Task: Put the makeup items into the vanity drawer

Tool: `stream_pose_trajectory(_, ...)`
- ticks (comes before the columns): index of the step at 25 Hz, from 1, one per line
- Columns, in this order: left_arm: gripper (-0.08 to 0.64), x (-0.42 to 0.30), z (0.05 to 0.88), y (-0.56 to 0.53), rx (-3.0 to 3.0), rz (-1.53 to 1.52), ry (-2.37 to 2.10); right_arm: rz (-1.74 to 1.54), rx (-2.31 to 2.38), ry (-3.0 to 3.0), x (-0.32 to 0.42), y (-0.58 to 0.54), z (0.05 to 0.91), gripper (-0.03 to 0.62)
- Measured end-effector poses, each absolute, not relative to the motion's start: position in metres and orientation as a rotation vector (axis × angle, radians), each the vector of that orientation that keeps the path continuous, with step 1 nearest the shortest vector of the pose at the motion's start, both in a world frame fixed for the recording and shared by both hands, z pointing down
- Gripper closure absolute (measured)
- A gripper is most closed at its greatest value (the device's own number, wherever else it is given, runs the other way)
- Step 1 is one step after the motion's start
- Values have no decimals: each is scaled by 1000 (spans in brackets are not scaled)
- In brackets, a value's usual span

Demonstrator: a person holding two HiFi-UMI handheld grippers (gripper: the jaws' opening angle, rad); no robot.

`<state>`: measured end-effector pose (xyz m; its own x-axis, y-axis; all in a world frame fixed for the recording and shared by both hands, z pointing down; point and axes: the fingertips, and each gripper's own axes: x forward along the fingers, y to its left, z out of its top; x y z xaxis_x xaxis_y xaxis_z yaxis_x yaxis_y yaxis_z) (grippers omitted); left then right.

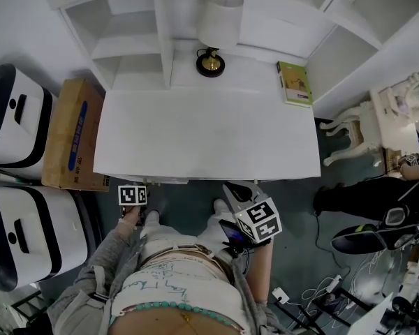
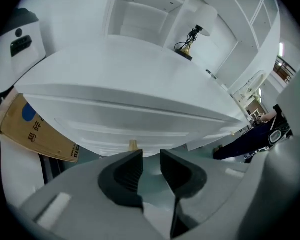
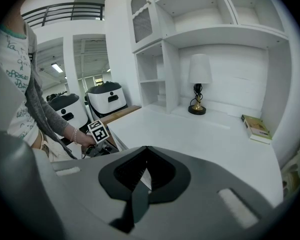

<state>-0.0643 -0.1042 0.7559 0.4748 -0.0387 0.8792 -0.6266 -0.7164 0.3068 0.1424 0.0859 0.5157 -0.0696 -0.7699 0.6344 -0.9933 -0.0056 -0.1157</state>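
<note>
1. The left tongs (image 2: 151, 159) are held low in front of the vanity, the dark ribbed jaws a narrow gap apart with nothing between them.
2. Straight ahead of those jaws is the white panelled vanity drawer front (image 2: 140, 121), tucked under the lip of the tabletop. It looks shut.
3. A small pale wooden knob (image 2: 133, 144) pokes out of the drawer front just above the left jaw tip, near it but not touching.
4. Over on the other side, the right tongs (image 3: 146, 151) are raised higher, with a view across the tabletop. The jaws are pressed together and grip nothing.
5. From the head camera, the broad white tabletop (image 1: 209, 131) lies just ahead of the person, with both tongs at its near edge.
6. At the back of the tabletop stands a lamp with a white shade and a black-and-gold base (image 1: 210, 63). Well to its right, a green-covered book (image 1: 294, 82) lies flat by the right edge.
7. White open shelves (image 1: 136, 40) rise behind the tabletop.
8. On the floor to the left, a brown cardboard box with blue print (image 1: 73, 135) stands against the vanity's side. Two white rounded machines with black panels (image 1: 14, 117) are just beyond it.
</note>
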Motion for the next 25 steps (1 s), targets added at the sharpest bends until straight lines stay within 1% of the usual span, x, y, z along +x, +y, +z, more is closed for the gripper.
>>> stream_pose_trajectory(11, 454, -35, 711, -80, 2181, 1096, -413, 769, 1852, -1876, 137, 93, 509, 563)
stream_pose_trajectory(25, 457, 30, 624, -61, 2372, 911, -224, 751, 1977, -1844, 139, 103, 495, 563)
